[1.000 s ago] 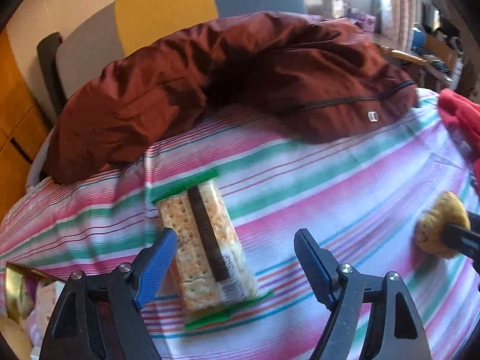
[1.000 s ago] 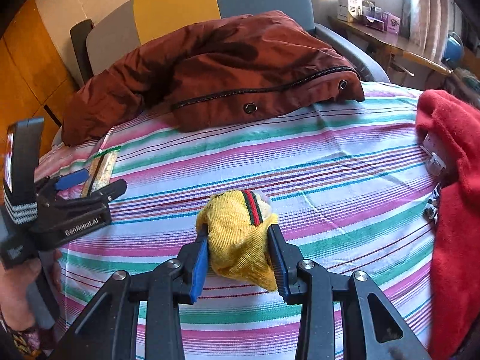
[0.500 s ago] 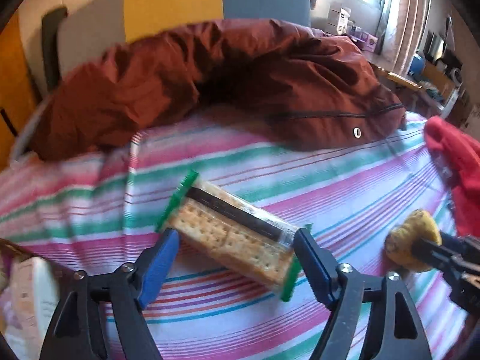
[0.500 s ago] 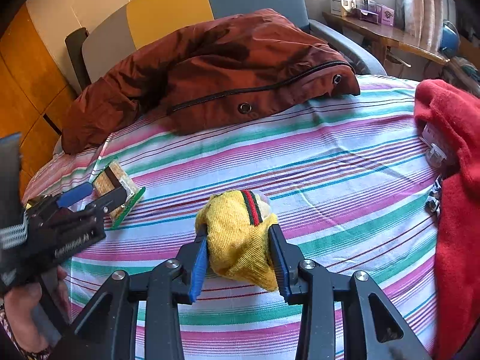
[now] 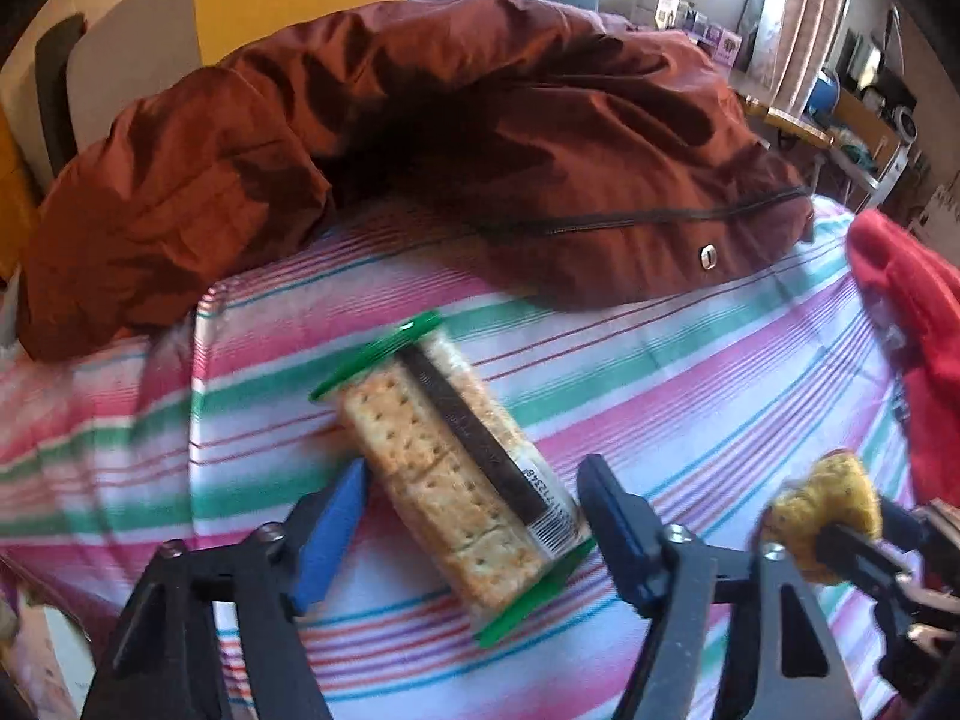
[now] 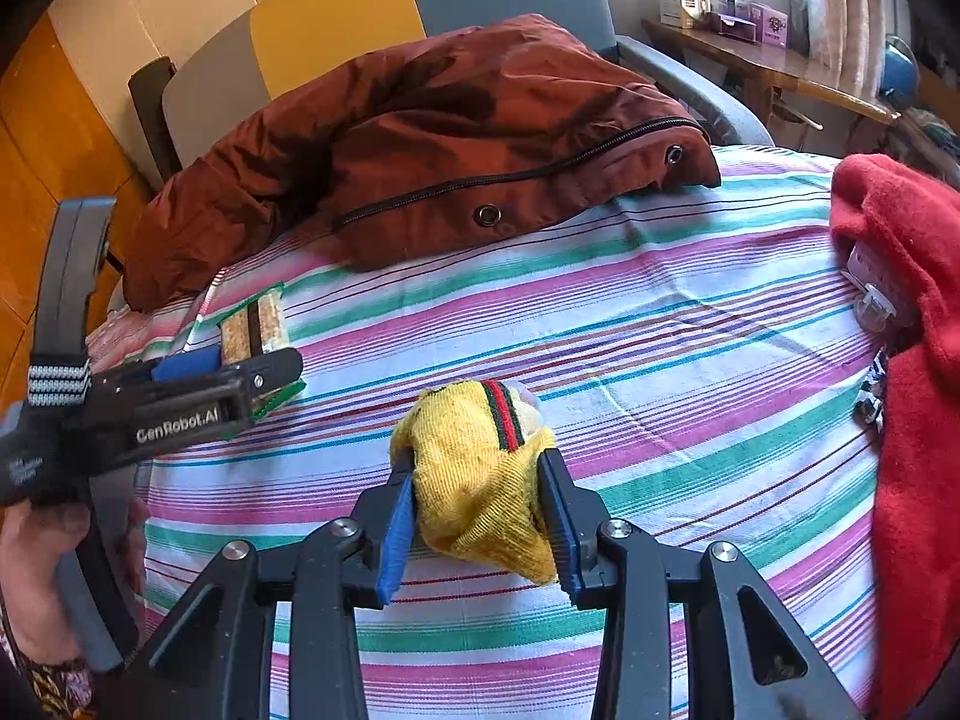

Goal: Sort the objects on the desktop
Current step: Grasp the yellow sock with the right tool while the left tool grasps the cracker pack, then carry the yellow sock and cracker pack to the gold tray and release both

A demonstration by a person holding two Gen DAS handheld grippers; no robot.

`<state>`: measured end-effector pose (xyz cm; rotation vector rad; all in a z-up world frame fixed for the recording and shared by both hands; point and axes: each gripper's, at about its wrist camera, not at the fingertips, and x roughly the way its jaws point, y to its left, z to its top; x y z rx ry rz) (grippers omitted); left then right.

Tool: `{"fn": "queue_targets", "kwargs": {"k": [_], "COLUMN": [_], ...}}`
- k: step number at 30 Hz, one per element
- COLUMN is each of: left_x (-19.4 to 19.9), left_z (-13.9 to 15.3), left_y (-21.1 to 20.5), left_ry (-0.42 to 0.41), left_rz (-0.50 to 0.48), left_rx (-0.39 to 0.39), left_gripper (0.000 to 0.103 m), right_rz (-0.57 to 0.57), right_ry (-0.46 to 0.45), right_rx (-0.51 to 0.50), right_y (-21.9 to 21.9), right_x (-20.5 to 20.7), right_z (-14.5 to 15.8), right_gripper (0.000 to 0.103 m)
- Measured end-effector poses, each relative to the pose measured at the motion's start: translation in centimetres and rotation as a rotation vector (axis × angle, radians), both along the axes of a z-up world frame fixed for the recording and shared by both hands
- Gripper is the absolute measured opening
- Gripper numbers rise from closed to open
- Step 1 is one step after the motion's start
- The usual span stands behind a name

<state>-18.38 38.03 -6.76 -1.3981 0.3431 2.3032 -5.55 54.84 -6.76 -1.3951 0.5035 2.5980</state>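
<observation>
Left wrist: left tongs (image 5: 474,510) wide astride cracker pack (image 5: 456,468); right tongs (image 6: 480,510) clamp yellow sock (image 6: 480,468)

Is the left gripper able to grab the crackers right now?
Probably yes. The left gripper is open, with the crackers lying between its fingers on the cloth, and nothing blocks them. The pack sits slantwise, so the grip might be awkward.

On the side of your left gripper (image 6: 264,372), seen from the right wrist, you can read "GenRobot.AI" in white letters. On the cracker packet (image 5: 456,468) there is a barcode with digits beside it, roughly "12348", too blurred to be sure.
</observation>
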Motion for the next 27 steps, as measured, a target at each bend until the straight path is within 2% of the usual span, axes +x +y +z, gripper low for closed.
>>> {"fn": "queue_targets", "kwargs": {"k": [1, 4, 7, 9, 12, 18, 20, 24, 27], "left_x": [0.0, 0.3, 0.4, 0.6, 1.5, 5.4, 6.0, 6.7, 8.3], "left_z": [-0.3, -0.5, -0.4, -0.2, -0.3, -0.6, -0.5, -0.6, -1.0], "left_y": [-0.1, -0.5, -1.0, -1.3, -2.1, -3.2, -3.1, -4.6, -3.9], "left_ry": [-0.004, 0.037, 0.035, 0.046, 0.076, 0.180, 0.179, 0.167, 0.170], "left_rz": [-0.001, 0.002, 0.013, 0.015, 0.014, 0.029, 0.023, 0.027, 0.036], "left_rx": [-0.011, -0.028, -0.013, -0.010, 0.020, 0.023, 0.022, 0.068, 0.076], "left_gripper": [0.062, 0.062, 0.060, 0.051, 0.050, 0.050, 0.050, 0.049, 0.049], "right_rz": [0.001, 0.000, 0.003, 0.005, 0.005, 0.008, 0.007, 0.010, 0.019], "right_ry": [0.000, -0.004, -0.006, -0.006, -0.004, 0.000, 0.003, 0.006, 0.010], "right_rx": [0.001, 0.002, 0.009, 0.010, 0.011, 0.008, 0.003, 0.012, 0.035], "right_y": [0.0, 0.1, 0.0, 0.0, 0.1, 0.2, 0.3, 0.2, -0.2], "right_x": [0.0, 0.1, 0.0, 0.0, 0.0, -0.1, 0.0, 0.0, 0.0], "right_z": [0.0, 0.0, 0.0, 0.0, 0.0, -0.2, -0.2, -0.2, -0.1], "right_gripper": [0.040, 0.040, 0.040, 0.040, 0.040, 0.039, 0.039, 0.039, 0.039]}}
